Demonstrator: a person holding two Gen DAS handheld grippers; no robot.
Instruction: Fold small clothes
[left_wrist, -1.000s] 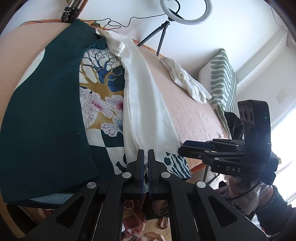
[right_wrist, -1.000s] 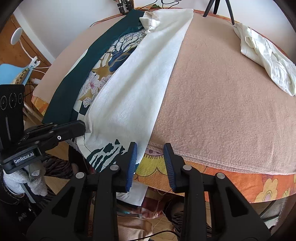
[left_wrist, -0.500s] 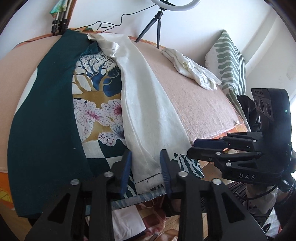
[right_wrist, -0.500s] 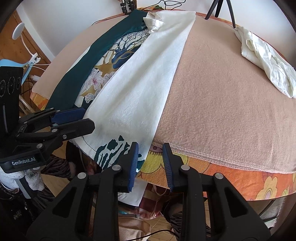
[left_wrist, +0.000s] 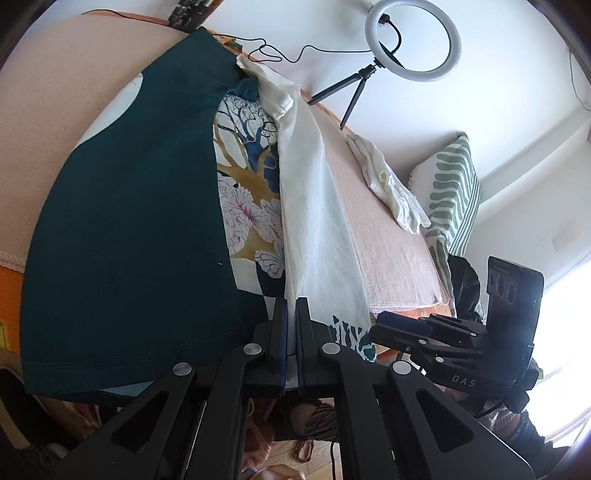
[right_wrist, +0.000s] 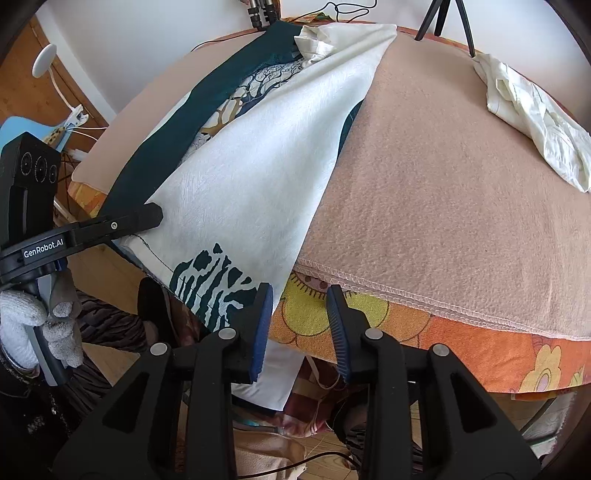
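- One printed garment (left_wrist: 251, 206), dark teal with a white, gold and blue tree-and-flower pattern and a cream inner side folded over it, is lying lengthwise on the pink fleece blanket (right_wrist: 443, 192), its near hem hanging over the edge.
- One crumpled cream shirt (right_wrist: 532, 122) is sitting well apart, at the far right.
- Two grippers: the left gripper (left_wrist: 291, 317) is pinching the garment's near hem, jaws fully together; the right gripper (right_wrist: 300, 301) is standing open just off the hem, nothing between its pads.
- Only the left wrist view is showing one white ring light (left_wrist: 413, 40) and one green-striped cushion (left_wrist: 452, 195).
- Only the right wrist view is showing the flowered orange sheet (right_wrist: 443, 332) and a grey-gloved hand (right_wrist: 40, 325).
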